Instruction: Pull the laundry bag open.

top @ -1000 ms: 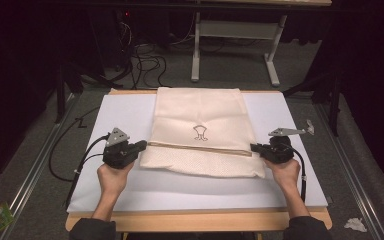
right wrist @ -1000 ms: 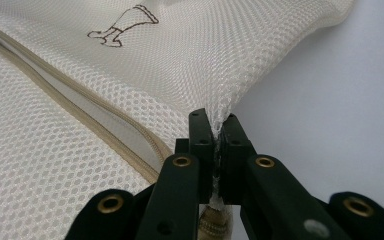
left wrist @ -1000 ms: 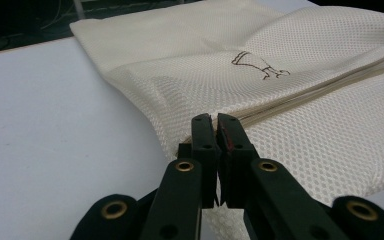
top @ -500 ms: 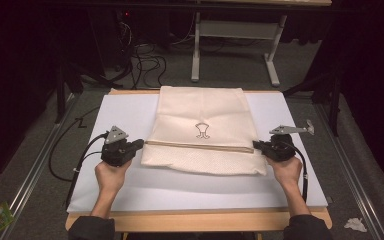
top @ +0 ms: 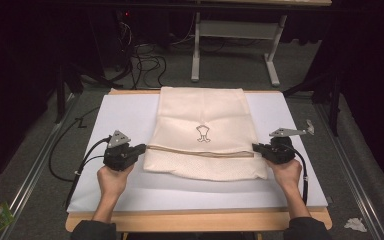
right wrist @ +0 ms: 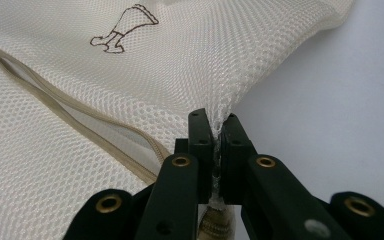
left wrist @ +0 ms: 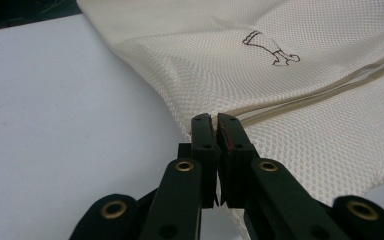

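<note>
A: Since the white board [top: 130, 190] takes up most of the table [top: 200, 220], that comes first. What lies on it?

B: A cream mesh bag [top: 202, 112], flat, running from between the two claws away to the far edge of the board. Its near part is folded back on itself, and a tan zip band [top: 200, 150] crosses it from one claw to the other.

A: And the claws?

B: The left claw [top: 141, 148] is clenched on the bag's edge; in the left gripper view the black jaws meet on the mesh just where the zip band [left wrist: 300, 100] ends. The right claw [top: 255, 148] pinches the opposite edge, with mesh bunched up between its jaws [right wrist: 215, 130].

A: Anything smaller?

B: A little brown print [top: 203, 134], beyond both claws and midway between them.

A: What could go wrong from here?

B: Each bite looks shallow, right at the edge. If the hands pull apart or lift unevenly, the mesh could probably slip out of one claw, and the fold would drop crooked. A hard tug might also snag the open weave or strain the zip seam. The bag could drag across the smooth board too.
</note>
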Demonstrator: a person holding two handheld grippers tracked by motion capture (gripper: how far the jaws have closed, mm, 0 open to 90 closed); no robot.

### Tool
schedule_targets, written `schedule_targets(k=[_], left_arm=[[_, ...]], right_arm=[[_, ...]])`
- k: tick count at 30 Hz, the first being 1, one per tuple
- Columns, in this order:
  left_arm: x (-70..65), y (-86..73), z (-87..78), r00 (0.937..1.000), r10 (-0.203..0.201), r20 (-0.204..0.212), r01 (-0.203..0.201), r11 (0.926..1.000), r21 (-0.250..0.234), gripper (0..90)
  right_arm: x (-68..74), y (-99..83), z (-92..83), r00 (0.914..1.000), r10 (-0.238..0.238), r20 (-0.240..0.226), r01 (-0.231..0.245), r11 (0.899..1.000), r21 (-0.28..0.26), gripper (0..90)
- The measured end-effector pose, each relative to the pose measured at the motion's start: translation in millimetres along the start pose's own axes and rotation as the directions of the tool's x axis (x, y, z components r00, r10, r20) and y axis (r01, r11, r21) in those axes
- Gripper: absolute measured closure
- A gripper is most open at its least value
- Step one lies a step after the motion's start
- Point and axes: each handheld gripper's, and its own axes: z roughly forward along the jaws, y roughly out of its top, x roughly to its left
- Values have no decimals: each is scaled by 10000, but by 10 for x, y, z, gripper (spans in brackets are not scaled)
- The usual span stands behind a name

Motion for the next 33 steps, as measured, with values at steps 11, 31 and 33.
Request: schedule_targets(k=[11, 31, 33], left_arm=[[20, -104, 41, 9991, -334, 246, 328, 9991, 272, 870], [-25, -256, 153, 9993, -345, 169, 329, 9958, 859, 868], [-29, -277, 181, 9995, -313, 99, 301, 9945, 1007, 867]], right_arm=[[-9, -80, 63, 9999, 157, -54, -156, 9994, 298, 873], [0, -243, 218, 9993, -22, 365, -15, 9949, 1012, 851], [2, -250, 230, 9992, -17, 400, -25, 9946, 1037, 843]])
